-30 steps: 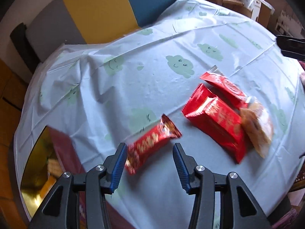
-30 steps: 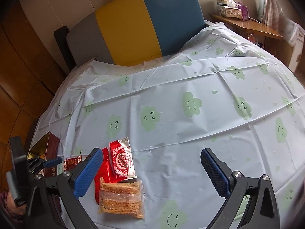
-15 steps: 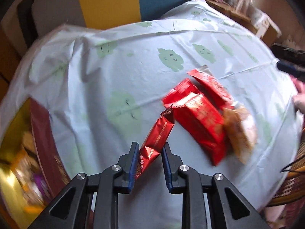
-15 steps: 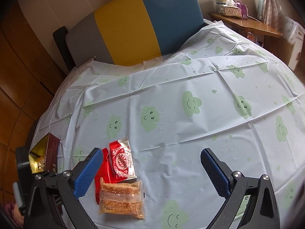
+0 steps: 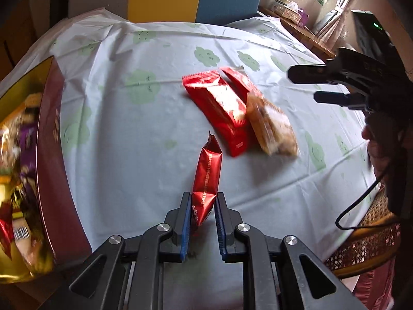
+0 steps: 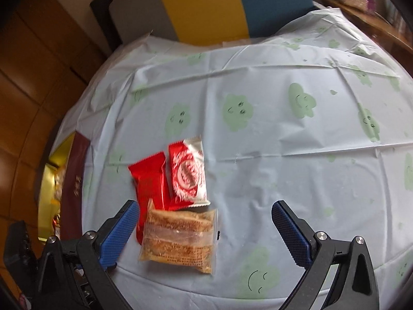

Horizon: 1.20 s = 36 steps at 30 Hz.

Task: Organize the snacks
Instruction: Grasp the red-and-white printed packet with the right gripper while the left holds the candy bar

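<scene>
My left gripper [image 5: 203,201] is shut on a long red snack bar [image 5: 207,175] and holds it above the cloth. On the table lie a red packet [image 5: 219,106], a red-and-white wafer packet [image 6: 188,175] and a clear-wrapped brown cracker pack [image 6: 179,237]. The red packet also shows in the right wrist view [image 6: 149,180]. My right gripper [image 6: 206,222] is open and empty, just above the cracker pack. A dark red box with gold lining [image 5: 49,155], holding several snacks, stands at the left; it also shows in the right wrist view [image 6: 74,180].
The round table wears a pale blue cloth with green clouds [image 6: 284,142]. A grey, yellow and blue chair back [image 6: 206,7] stands behind it. The right gripper's body [image 5: 361,82] shows at the right of the left wrist view. A wicker chair [image 5: 366,242] is at the lower right.
My left gripper closed on the red snack bar, lifted it and swung toward the box at the left. My right gripper moved down and closer to the cracker pack.
</scene>
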Tool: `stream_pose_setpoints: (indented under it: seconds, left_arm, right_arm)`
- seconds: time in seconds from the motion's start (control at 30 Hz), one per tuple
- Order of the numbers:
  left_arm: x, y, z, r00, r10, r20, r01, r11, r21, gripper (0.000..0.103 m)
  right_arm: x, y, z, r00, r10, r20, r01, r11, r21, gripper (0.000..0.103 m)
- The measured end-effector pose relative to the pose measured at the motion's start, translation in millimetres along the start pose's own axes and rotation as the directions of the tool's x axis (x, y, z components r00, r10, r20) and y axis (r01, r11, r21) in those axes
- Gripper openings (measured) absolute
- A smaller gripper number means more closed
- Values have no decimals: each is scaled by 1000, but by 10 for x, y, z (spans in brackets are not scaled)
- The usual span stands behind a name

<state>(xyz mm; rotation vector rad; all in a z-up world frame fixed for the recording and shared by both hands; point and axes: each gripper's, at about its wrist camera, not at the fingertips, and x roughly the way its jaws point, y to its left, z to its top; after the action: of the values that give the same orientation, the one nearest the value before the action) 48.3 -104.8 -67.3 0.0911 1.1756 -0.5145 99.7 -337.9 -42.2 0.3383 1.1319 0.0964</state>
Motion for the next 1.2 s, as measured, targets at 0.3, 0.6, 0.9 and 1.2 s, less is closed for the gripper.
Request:
stream_pose_setpoints:
  seconds: [0.3, 0.6, 0.9, 1.2]
  left_arm:
    - [15, 15, -92, 998, 4, 58, -5, 1000, 16, 18]
    - [80, 78, -69, 995, -33, 94, 33, 999, 1, 18]
    - [38, 83, -186, 989, -26, 143, 26, 1000, 2, 17]
    - [29, 86, -208, 988, -34, 150, 36, 999, -12, 17]
  right_arm:
    - [14, 36, 36, 997, -59, 57, 61, 997, -47, 72]
    - [256, 176, 130, 997, -27, 70, 31, 997, -68, 61]
    - [618, 313, 134, 993, -107, 49, 114, 976, -188, 36]
    - [587, 68, 201, 984, -170, 45, 174, 980, -96, 36]
